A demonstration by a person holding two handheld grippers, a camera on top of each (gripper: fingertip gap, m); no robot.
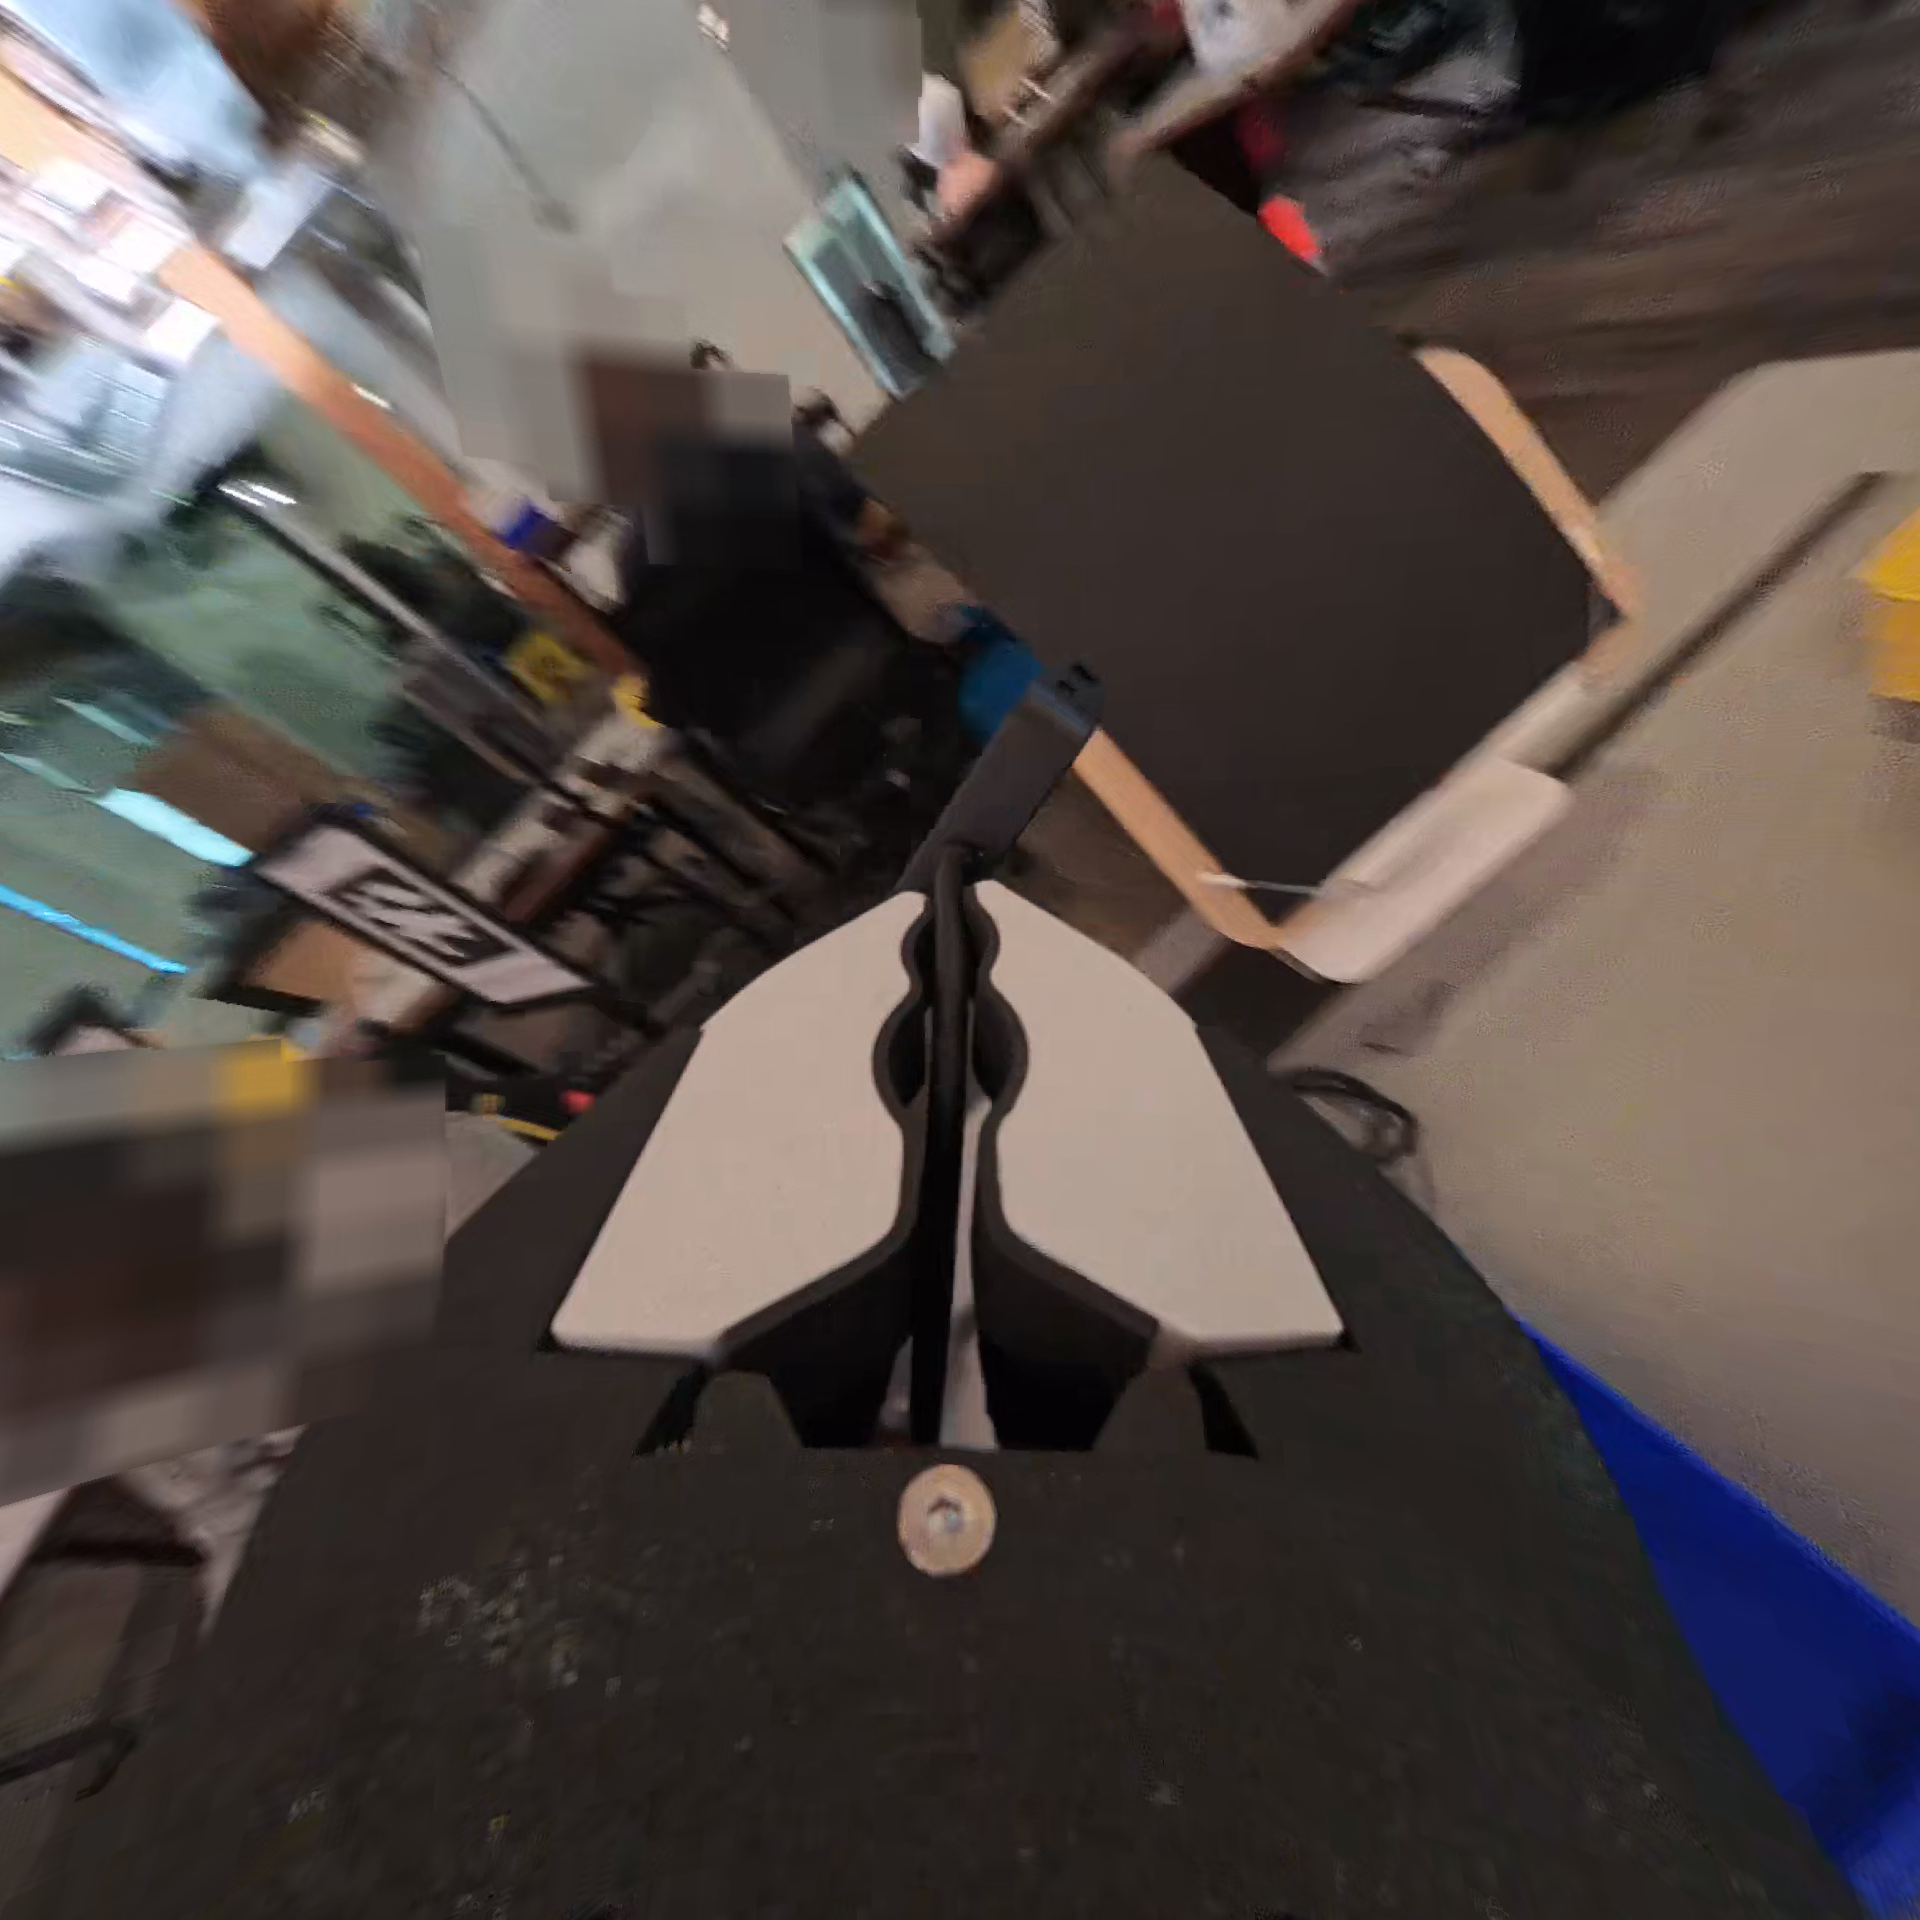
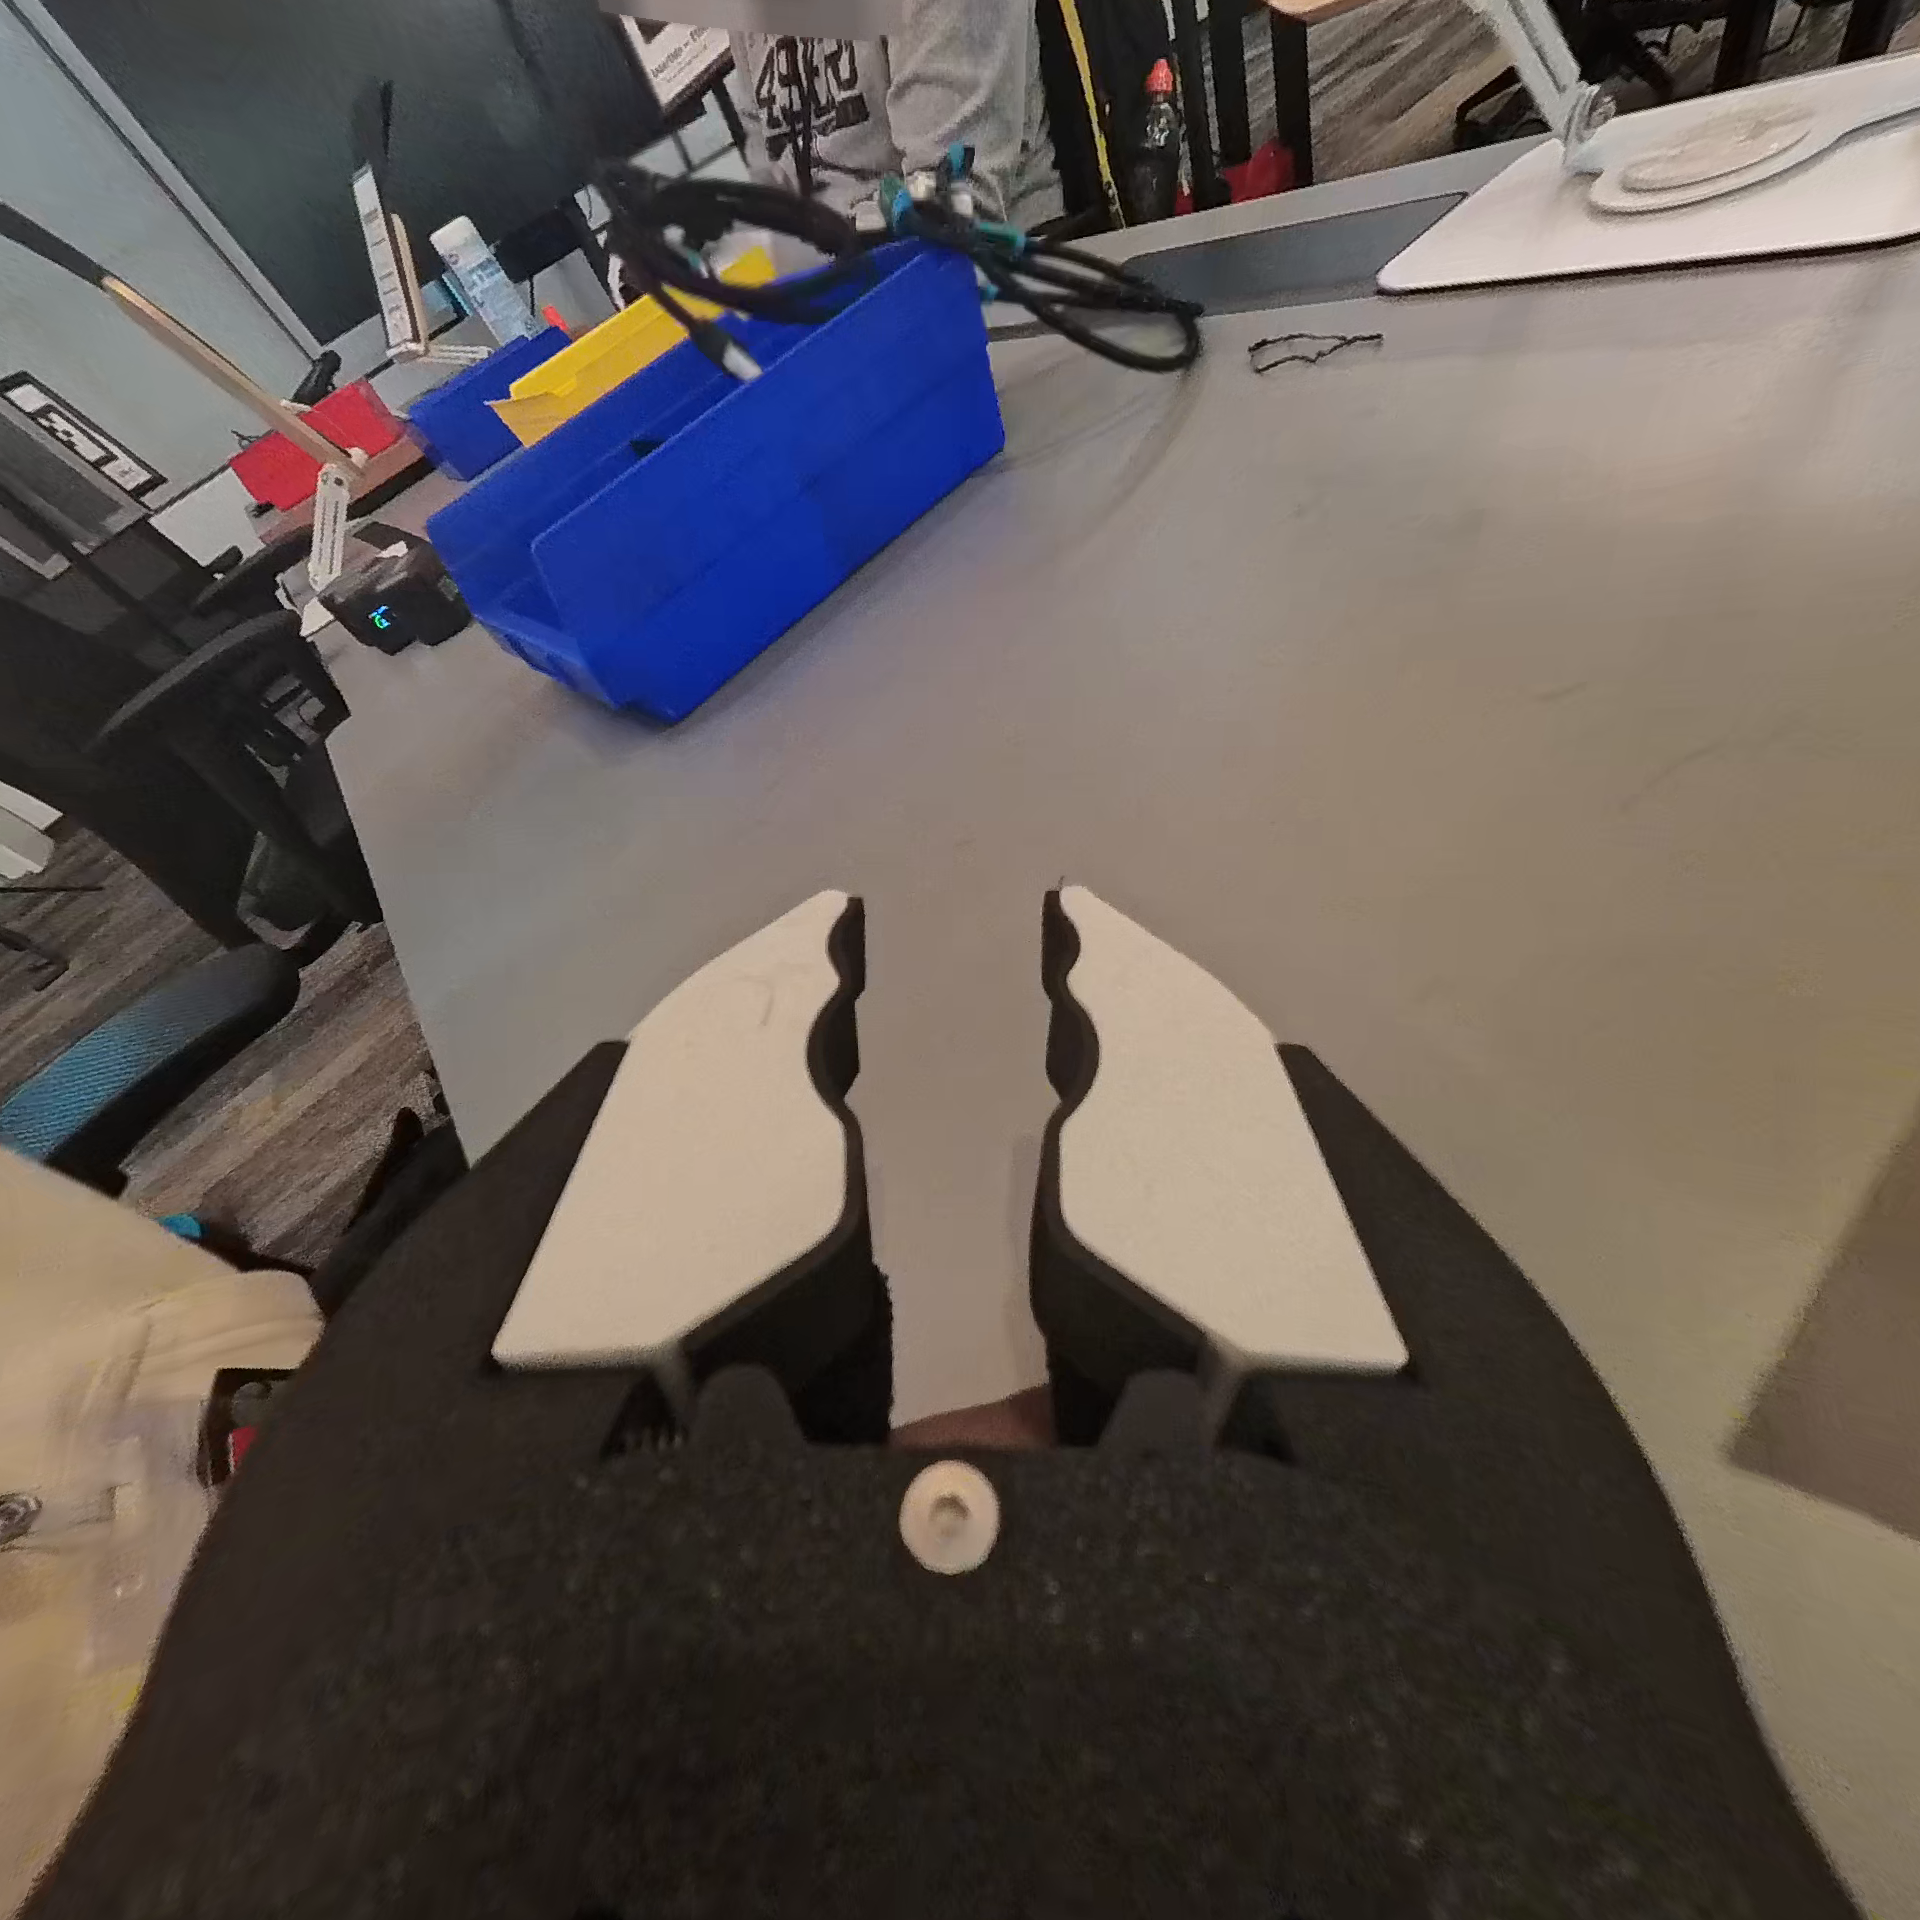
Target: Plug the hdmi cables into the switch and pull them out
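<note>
Currently, a thin black cable [image 1: 943, 1049] is pinched by the left gripper [image 1: 951, 914], its dark rectangular plug [image 1: 1023, 774] raised; the right gripper [image 2: 951, 914] is spread, empty. The plug should be squared before insertion.

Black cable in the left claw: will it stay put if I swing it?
Probably. The left claw is shut on the black cable. The boxy connector beyond the tips looks rigid, so it may lever or twist. The thin cord likely flexes.
</note>
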